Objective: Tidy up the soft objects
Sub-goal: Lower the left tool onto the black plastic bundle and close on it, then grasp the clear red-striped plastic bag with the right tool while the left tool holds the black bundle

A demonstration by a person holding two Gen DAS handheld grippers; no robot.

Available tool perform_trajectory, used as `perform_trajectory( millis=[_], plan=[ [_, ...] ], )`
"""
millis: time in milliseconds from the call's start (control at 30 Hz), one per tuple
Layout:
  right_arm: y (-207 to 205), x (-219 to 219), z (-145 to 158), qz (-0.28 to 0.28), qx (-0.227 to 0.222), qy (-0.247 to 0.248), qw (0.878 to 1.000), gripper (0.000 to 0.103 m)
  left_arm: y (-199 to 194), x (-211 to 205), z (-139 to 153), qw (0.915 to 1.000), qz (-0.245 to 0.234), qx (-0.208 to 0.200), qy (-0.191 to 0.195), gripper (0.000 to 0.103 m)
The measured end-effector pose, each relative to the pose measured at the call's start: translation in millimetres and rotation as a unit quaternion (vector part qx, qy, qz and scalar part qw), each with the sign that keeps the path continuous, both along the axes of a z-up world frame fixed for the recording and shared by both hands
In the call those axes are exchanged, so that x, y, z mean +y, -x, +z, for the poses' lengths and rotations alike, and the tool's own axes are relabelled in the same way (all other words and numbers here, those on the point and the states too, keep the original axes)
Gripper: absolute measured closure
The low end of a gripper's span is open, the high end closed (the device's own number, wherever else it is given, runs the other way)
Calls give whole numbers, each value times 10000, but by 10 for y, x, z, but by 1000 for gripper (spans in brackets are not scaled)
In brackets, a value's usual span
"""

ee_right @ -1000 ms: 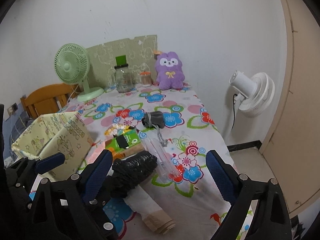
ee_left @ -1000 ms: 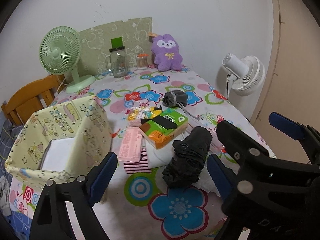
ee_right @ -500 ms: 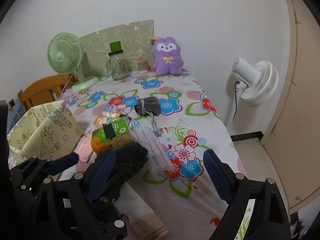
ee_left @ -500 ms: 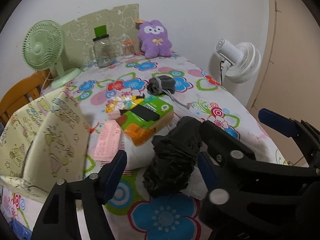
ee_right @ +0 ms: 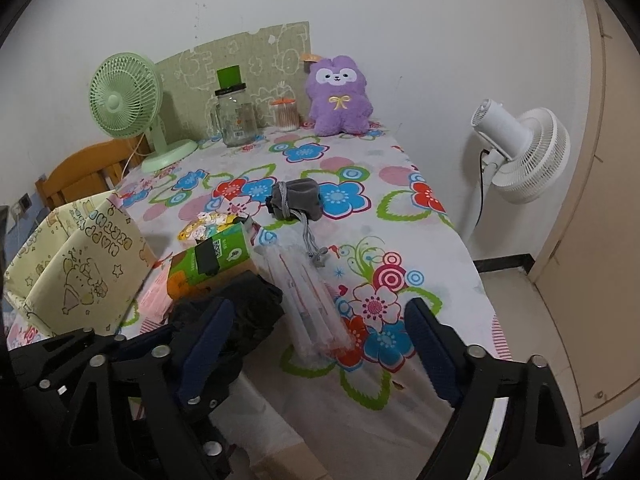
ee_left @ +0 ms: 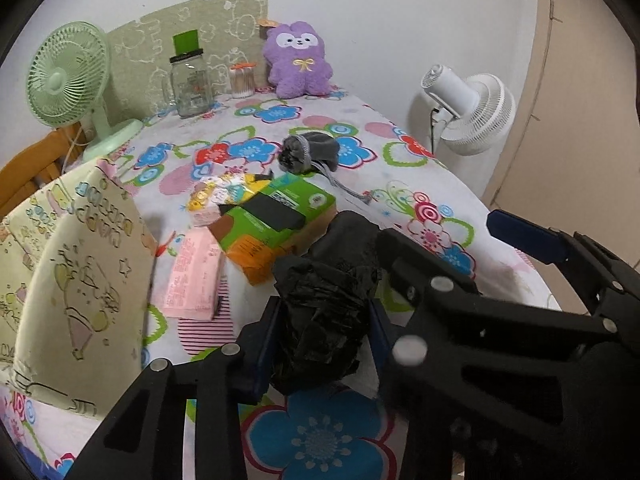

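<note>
Gripping the black roll: left claw on, right claw waiting

Left gripper (ee_left: 324, 340) has just closed; its blue pads pinch the near end of the black roll (ee_left: 332, 300), a crumpled bundle of black plastic bags. The roll lies on the flowered table (ee_left: 320, 440), its far end beside the green box (ee_left: 276, 220) and on top of white cloth (ee_left: 366, 380). Right gripper (ee_right: 316, 348) is spread, jaws just easing in, nothing pressed between them. It hangs over the clear straw pack (ee_right: 308, 300), with its left pad close to the roll.

Judgement: the step in hand is lifting the roll and taking it to the yellow bin (ee_left: 80, 272), which stands at the left, near.

How to do it well:
- The plastic is slack. Check that the grip has the core, not just a loose outer fold, before lifting.
- Lift straight up first, so the far end clears the green box and the pink pack (ee_left: 192, 276).
- Watch the white cloth underneath: it may snag and drag along.
- Keep the right gripper clear of the roll's path, since the two claws sit very close here.
- Carry it over the bin's near wall and release low, so the roll does not unwind.
</note>
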State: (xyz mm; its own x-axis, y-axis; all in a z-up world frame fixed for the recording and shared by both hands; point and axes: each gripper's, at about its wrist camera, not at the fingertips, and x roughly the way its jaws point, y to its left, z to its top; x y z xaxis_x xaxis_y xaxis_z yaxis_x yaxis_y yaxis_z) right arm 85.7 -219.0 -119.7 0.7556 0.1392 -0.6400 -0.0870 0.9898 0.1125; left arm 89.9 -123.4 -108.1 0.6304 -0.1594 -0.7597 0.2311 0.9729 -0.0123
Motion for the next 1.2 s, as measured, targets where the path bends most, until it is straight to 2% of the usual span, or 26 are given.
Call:
perform_trajectory(
  millis=[200, 433, 533, 600, 700, 767, 867, 1200],
  plan=[
    [-134, 28, -79, 62, 146, 38, 9999, 26, -40, 22, -25, 9997, 165, -33, -181, 61],
    [-293, 18, -256, 140, 530, -121, 9984, 43, -74, -7, -73, 9996, 178, 9, -235, 61],
    [-317, 17, -313, 202, 664, -214, 9974, 56, -87, -11, -79, 9996, 135, 46, -231, 61],
    [-321, 19, -334, 221, 695, -259, 9970, 58, -92, -14, -86, 9996, 136, 53, -236, 61],
    [-314, 21, -325, 213, 721, -241, 9969, 68, -91, -14, -88, 9996, 135, 51, -245, 61],
    [-302, 30, -316, 262, 756, -234, 9965, 79, -92, -17, -90, 9996, 135, 51, -260, 61],
    [-274, 37, -291, 310, 757, -251, 9963, 83, -89, -29, -94, 9994, 144, 54, -295, 61],
    [-69, 77, -97, 342, 475, -184, 9981, 83, 22, -25, -26, 9996, 123, 7, -256, 63]
  ],
)
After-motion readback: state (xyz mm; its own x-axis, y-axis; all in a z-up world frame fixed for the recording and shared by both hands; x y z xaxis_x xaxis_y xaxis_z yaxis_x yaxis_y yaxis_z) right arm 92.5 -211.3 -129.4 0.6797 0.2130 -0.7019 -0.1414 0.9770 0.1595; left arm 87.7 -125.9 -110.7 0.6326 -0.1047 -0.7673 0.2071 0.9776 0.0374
